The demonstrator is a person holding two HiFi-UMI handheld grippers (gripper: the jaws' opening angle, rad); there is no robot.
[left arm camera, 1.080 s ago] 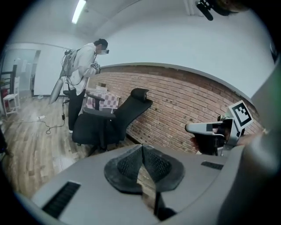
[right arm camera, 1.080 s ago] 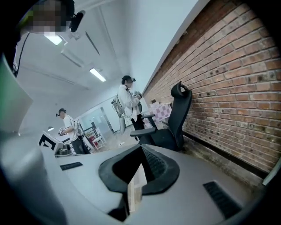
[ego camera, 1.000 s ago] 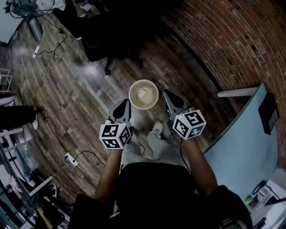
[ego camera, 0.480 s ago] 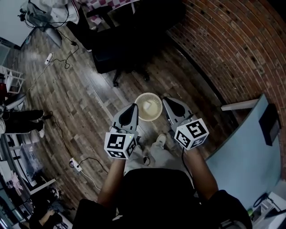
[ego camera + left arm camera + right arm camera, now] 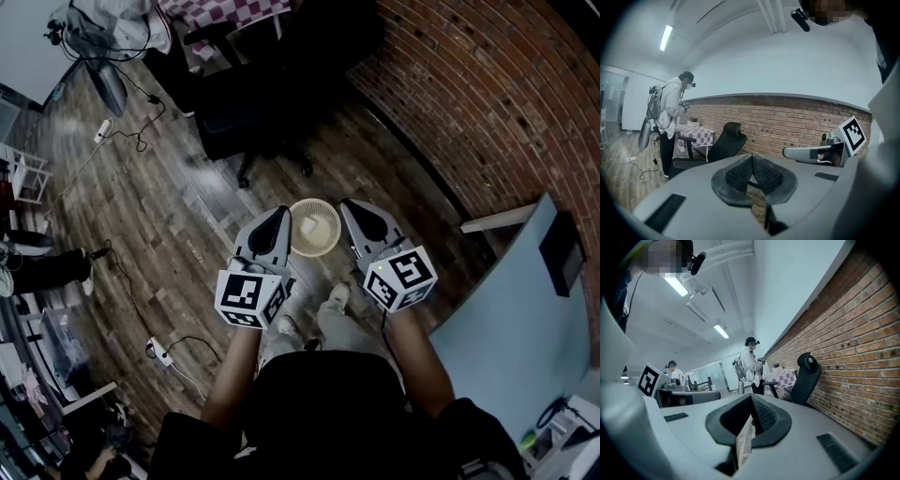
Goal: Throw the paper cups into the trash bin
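In the head view, a round cream trash bin [image 5: 325, 242] stands on the wooden floor, just ahead of the person's feet. Something pale, like a paper cup [image 5: 308, 226], lies inside it. My left gripper [image 5: 279, 217] hangs over the bin's left rim and my right gripper [image 5: 349, 208] over its right rim. Both point forward, almost level. In the left gripper view the left gripper [image 5: 751, 172] has its pads together with nothing between them. The right gripper [image 5: 751, 414] is likewise shut and empty in the right gripper view.
A black office chair [image 5: 246, 111] stands beyond the bin. A brick wall [image 5: 487, 103] runs along the right, with a light-blue tabletop [image 5: 511, 309] below it. A power strip [image 5: 155, 349] and cables lie on the floor at the left. A person in white [image 5: 670, 117] stands by a chequered table [image 5: 696, 134].
Both grippers have risen and now sit closer to the camera, flanking the bin from higher up. The bin looks smaller and lies nearer the feet. Both jaws stay shut.
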